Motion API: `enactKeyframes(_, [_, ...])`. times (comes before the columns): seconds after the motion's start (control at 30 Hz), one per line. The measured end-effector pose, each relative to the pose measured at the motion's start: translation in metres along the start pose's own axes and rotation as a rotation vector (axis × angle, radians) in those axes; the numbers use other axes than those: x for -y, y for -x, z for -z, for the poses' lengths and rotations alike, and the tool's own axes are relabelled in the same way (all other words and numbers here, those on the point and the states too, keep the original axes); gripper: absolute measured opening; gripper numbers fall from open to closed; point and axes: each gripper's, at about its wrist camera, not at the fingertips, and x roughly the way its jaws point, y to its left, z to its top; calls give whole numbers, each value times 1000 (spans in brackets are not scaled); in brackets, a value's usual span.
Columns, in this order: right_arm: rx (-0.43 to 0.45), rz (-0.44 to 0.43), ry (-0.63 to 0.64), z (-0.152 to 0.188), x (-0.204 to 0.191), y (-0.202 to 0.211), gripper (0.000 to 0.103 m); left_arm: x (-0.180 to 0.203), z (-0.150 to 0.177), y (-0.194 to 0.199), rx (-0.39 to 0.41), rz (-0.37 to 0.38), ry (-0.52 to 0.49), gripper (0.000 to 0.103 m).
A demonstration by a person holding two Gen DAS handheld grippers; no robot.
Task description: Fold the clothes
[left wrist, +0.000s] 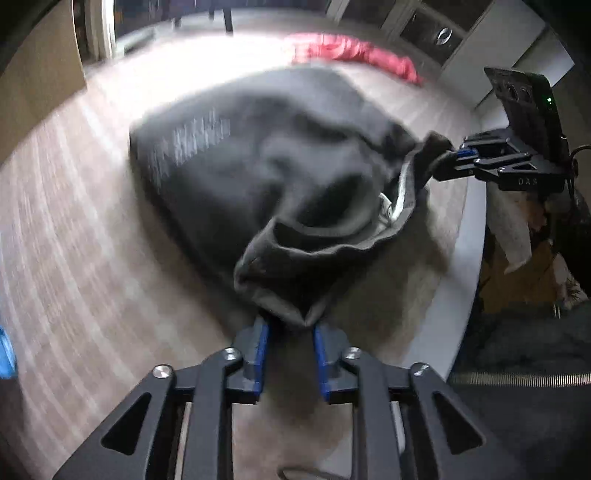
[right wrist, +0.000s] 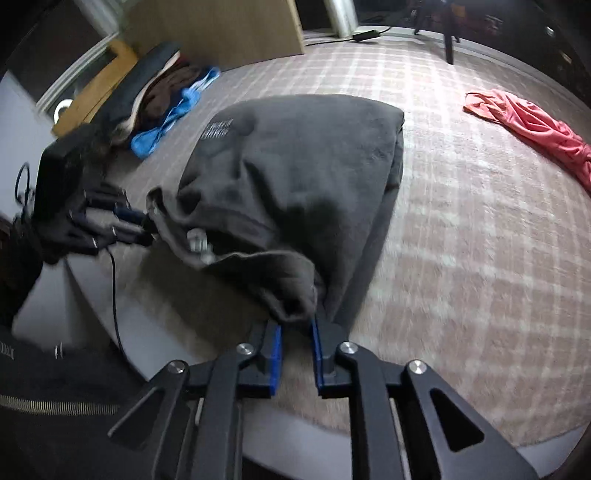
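A dark grey garment (left wrist: 258, 158) with small white print lies bunched on a checked rug (left wrist: 74, 221); it also shows in the right wrist view (right wrist: 295, 173). My left gripper (left wrist: 290, 332) is shut on a fold of its near edge. My right gripper (right wrist: 295, 330) is shut on another part of the same edge. Each gripper shows in the other's view: the right one (left wrist: 448, 157) at the garment's right end, the left one (right wrist: 146, 227) at its left end. The edge is lifted and stretched between them. The frames are blurred.
A pink garment (right wrist: 535, 129) lies on the rug (right wrist: 480, 258) farther off; it also shows in the left wrist view (left wrist: 351, 51). A blue cloth (right wrist: 173, 114) and a pile of dark clothes (right wrist: 162, 88) lie at the rug's far left edge. A wooden panel (right wrist: 229, 26) stands behind.
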Motion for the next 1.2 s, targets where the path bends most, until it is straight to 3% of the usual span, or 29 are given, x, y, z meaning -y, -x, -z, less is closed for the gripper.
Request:
enactKeyframes(0.1, [80, -112, -61, -5, 18, 39, 46, -8, 11, 27, 1, 1, 13, 27])
enactKeyframes(0.13, [121, -132, -98, -14, 29, 46, 53, -16, 10, 38, 18, 3, 34, 33])
enactKeyframes(0.23, [231, -204, -224, -47, 66, 55, 53, -50, -13, 67, 90, -8, 124, 37])
enactKeyframes(0.3, [254, -246, -306, -74, 87, 43, 53, -73, -37, 72, 124, -26, 174, 37])
enactKeyframes(0.37, [222, -298, -398, -98, 105, 16, 51, -85, -59, 70, 142, -38, 194, 37])
enactKeyframes(0.5, [99, -389, -532, -130, 131, -43, 40, -71, -89, 55, 112, -27, 104, 37])
enactKeyframes(0.73, [20, -506, -580, -154, 142, -91, 38, -42, -127, 18, 25, 22, -63, 37])
enactKeyframes(0.8, [57, -498, -586, -157, 145, -94, 32, -39, -123, -1, -25, 40, -89, 37])
enactKeyframes(0.83, [89, -479, -585, -157, 147, -92, 18, -39, -121, -11, -50, 38, -96, 37])
enactKeyframes(0.87, [128, -461, -586, -156, 150, -89, 8, -41, -118, -19, -64, 37, -98, 37])
enactKeyframes(0.93, [199, -409, -605, -148, 158, -76, 8, -43, -114, -25, -69, 47, -98, 37])
enactKeyframes(1.0, [155, -367, -588, -145, 158, -71, 10, -48, -110, -18, -44, 62, -84, 37])
enactKeyframes(1.1, [52, -442, -524, -141, 140, -65, 10, -65, -104, 8, 13, 77, -9, 37])
enactKeyframes(1.2, [2, -486, -511, -137, 127, -67, 15, -90, -93, 32, 54, 46, 80, 37])
